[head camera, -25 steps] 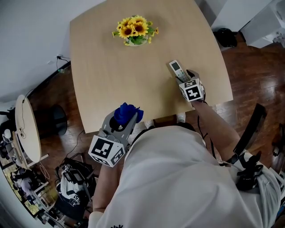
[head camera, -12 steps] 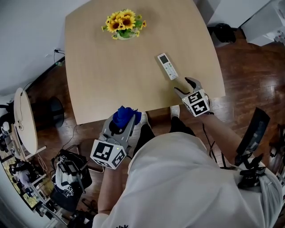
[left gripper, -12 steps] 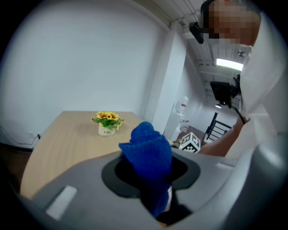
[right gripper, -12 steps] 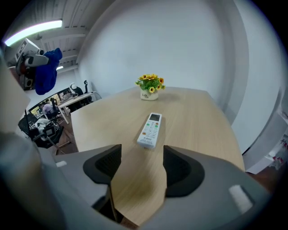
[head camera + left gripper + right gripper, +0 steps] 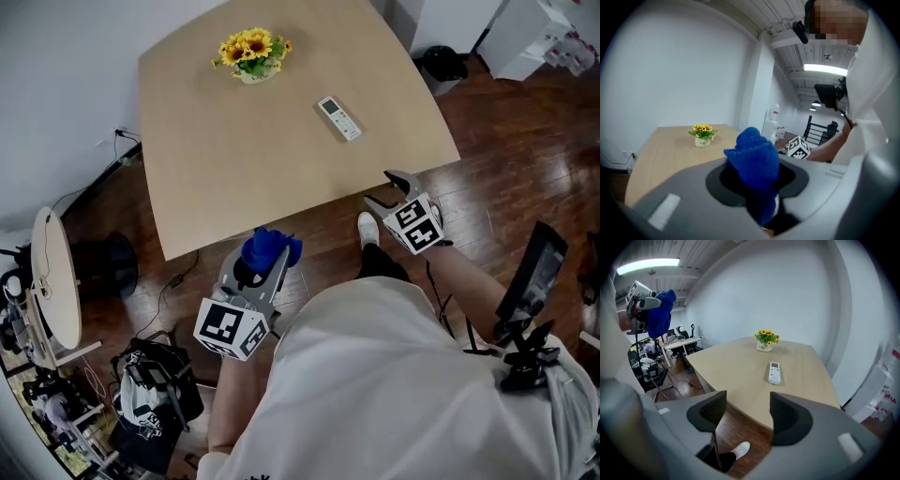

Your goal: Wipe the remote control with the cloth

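Note:
The white remote control point(image 5: 338, 118) point(image 5: 774, 372) lies flat on the wooden table point(image 5: 234, 169), right of its middle. My left gripper point(image 5: 267, 253) point(image 5: 757, 187) is shut on a bunched blue cloth point(image 5: 267, 247) point(image 5: 753, 159) and sits off the table's near edge, over the floor. My right gripper point(image 5: 392, 190) point(image 5: 746, 414) stands open with nothing between its jaws, just past the table's near right edge, well short of the remote.
A pot of sunflowers point(image 5: 251, 52) point(image 5: 765, 340) stands at the table's far side. Dark wooden floor point(image 5: 506, 159) surrounds the table. A round side table point(image 5: 52, 281), bags and clutter point(image 5: 141, 394) lie to the left; the person's shoe point(image 5: 367, 228) is by the near edge.
My right gripper let go of the remote, opened and drew back off the table's near edge. The remote now lies alone on the table. The left gripper kept the cloth.

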`<state>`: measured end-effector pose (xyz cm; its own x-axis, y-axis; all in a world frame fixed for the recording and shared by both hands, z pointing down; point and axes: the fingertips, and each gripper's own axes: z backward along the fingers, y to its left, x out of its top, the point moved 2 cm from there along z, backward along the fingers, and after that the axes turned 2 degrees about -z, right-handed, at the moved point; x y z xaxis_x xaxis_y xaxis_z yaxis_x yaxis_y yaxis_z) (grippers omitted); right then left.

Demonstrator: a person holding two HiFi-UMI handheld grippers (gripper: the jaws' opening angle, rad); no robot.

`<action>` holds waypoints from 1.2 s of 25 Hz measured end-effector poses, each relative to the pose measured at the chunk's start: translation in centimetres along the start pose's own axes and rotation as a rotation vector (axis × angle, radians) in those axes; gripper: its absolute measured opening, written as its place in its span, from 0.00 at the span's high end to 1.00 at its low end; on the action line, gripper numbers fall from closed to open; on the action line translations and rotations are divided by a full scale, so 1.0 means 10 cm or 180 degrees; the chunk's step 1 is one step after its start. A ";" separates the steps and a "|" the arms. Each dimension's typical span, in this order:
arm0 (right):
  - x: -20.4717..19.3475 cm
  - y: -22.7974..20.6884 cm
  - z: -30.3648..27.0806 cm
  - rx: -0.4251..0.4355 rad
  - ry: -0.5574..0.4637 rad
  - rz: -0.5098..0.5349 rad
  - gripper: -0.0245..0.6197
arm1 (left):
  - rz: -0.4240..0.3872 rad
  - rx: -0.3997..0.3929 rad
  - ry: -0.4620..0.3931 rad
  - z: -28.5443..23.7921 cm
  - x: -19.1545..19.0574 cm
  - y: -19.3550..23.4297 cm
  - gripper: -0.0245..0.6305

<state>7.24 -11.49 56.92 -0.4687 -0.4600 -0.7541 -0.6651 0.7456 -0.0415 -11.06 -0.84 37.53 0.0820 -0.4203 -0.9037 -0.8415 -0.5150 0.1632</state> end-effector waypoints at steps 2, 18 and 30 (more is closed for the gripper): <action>-0.08 0.28 0.13 -0.0101 -0.0064 0.0085 0.51 | 0.0027 -0.0112 -0.0140 0.33 -0.11 -0.10 0.74; -0.45 2.41 1.61 -0.0184 -0.0078 -0.0047 0.51 | 0.0196 -0.0471 -0.0368 2.13 -1.13 -0.72 0.74; -0.32 2.31 2.50 -0.0069 -0.0357 0.0219 0.51 | 0.0009 -0.0605 -0.0394 1.87 -0.85 -1.57 0.74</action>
<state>7.92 19.33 41.97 -0.4465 -0.3502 -0.8234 -0.6465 0.7625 0.0262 -8.55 24.78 35.25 0.0036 -0.3330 -0.9429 -0.7249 -0.6504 0.2269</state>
